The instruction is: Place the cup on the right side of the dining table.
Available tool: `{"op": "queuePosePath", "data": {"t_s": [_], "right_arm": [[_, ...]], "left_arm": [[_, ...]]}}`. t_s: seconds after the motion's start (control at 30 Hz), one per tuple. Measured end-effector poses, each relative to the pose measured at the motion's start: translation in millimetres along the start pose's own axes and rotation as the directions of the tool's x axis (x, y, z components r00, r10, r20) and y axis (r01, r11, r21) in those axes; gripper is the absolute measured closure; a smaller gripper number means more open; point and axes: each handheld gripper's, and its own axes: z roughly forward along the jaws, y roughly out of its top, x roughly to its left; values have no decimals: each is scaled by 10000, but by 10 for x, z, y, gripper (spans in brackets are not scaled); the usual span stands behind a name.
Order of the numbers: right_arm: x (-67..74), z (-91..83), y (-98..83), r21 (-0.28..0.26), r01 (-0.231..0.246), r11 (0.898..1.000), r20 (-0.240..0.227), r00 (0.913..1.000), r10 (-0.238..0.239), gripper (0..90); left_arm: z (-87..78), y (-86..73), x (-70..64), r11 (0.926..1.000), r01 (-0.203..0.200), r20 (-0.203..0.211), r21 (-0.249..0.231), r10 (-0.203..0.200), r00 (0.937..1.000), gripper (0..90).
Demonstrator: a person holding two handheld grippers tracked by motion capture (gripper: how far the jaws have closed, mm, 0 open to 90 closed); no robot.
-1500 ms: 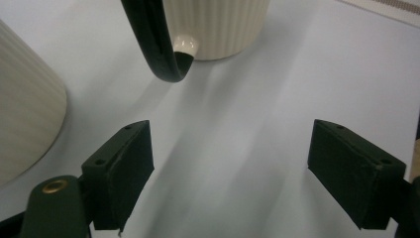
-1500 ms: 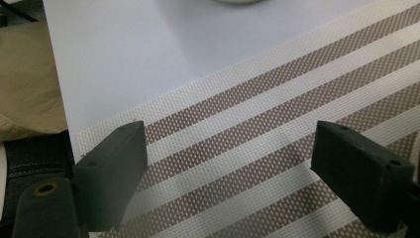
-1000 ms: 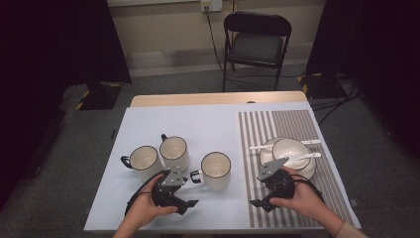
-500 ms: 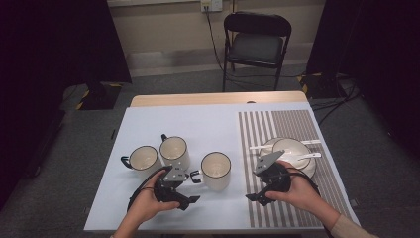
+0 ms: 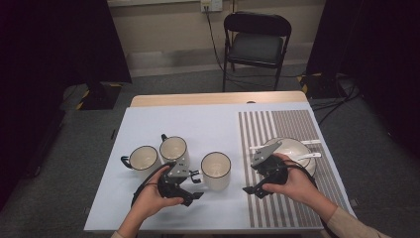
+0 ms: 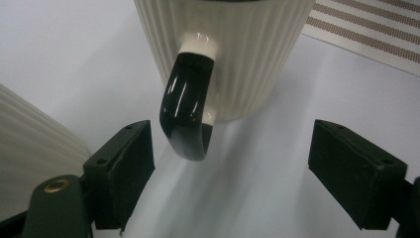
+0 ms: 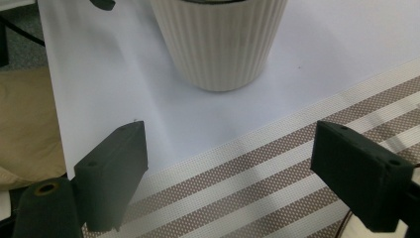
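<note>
Ribbed cream mug (image 6: 223,54), glossy black handle (image 6: 188,114)

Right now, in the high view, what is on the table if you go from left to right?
Cream ribbed mug with black handle → second cream ribbed mug → third cream ribbed mug → brown and white striped placemat → white bowl on it.

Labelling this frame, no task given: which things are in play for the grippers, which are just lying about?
In play, judging by aim:
- right-hand mug, black handle between the open jaws of the left gripper
- right gripper, open, pointed at the same mug over the striped mat

Lying about:
- two other mugs
- bowl with spoons
- folding chair
</note>
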Motion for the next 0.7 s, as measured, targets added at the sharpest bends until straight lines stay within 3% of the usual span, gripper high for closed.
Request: {"op": "queuePosePath", "data": {"t_s": [0.7], "right_arm": [[-71,-9,248,-144,77,9999,244,9997,-74,137]], "left_arm": [[0,19,55,9997,243,-228,-87,-245,9994,171]]}}
